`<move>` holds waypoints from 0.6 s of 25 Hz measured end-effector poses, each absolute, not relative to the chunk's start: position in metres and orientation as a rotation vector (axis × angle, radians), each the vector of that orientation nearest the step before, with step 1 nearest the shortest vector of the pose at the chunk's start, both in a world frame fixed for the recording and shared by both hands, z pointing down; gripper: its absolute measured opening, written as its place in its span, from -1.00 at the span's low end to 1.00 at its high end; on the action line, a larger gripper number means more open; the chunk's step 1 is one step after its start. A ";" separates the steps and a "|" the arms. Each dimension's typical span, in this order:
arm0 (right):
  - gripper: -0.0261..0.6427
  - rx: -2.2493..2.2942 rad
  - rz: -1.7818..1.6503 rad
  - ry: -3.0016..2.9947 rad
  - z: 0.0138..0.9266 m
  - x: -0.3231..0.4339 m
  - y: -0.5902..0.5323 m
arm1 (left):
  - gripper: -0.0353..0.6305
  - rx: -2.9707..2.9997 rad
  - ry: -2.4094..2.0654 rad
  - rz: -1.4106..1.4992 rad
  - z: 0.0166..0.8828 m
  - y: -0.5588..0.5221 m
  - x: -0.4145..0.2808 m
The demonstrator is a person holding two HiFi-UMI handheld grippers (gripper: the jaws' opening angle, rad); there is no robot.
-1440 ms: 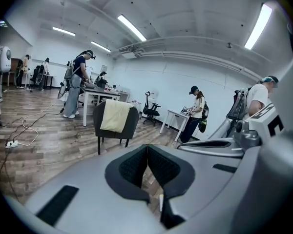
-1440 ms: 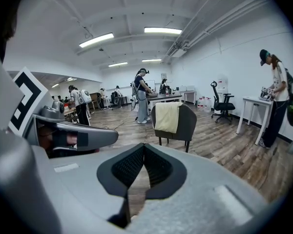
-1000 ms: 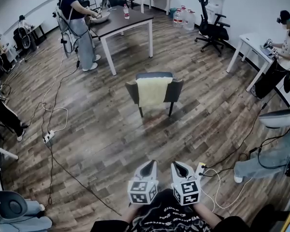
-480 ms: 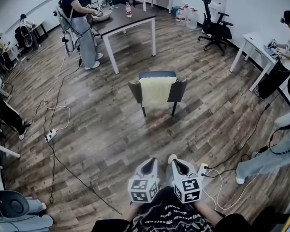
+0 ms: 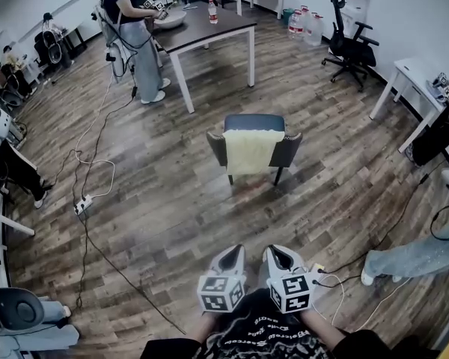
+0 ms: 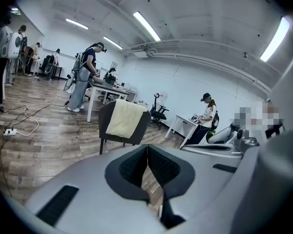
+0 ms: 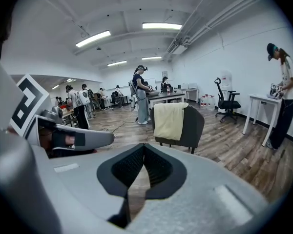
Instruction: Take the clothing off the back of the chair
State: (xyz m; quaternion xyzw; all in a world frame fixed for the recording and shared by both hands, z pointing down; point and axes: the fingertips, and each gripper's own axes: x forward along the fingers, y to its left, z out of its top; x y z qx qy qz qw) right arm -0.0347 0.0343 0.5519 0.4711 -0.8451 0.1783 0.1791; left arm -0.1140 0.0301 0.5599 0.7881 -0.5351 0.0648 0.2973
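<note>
Since a second ago, chair [image 5: 289,147] slid lower and to right in my head view, looks slightly nearer. My left tool [image 5: 231,251] and right tool [image 5: 279,250] same spot at bottom of view, side by side over wooden floor [image 5: 172,215]. Both tools pressed together, nothing between jaws. Pale yellow clothing [image 5: 251,150] draped over chair back, hanging down side facing me, well apart from both tools. Both tools point toward chair.

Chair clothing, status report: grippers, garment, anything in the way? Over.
Left gripper and right gripper shut, empty. Pale clothing draped over chair back, out of reach ahead. Only wood floor between; power strip off left.
</note>
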 end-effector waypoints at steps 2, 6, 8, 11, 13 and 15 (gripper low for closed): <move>-0.91 1.325 0.515 -2.399 0.551 -0.034 0.016 | -0.87 2.086 -1.435 0.176 0.560 0.013 -0.115; -0.91 1.293 0.508 -2.419 0.548 -0.036 -0.018 | -0.87 2.081 -1.451 0.192 0.559 -0.018 -0.113; -0.91 1.277 0.504 -2.430 0.546 -0.034 -0.033 | -0.87 2.079 -1.458 0.202 0.559 -0.032 -0.108; -0.91 1.266 0.511 -2.443 0.546 -0.025 -0.055 | -0.87 2.083 -1.466 0.228 0.558 -0.053 -0.097; -0.91 1.263 0.527 -2.448 0.546 -0.018 -0.069 | -0.87 2.087 -1.472 0.242 0.557 -0.065 -0.090; -0.91 1.253 0.537 -2.456 0.546 -0.012 -0.084 | -0.86 2.078 -1.486 0.241 0.557 -0.078 -0.085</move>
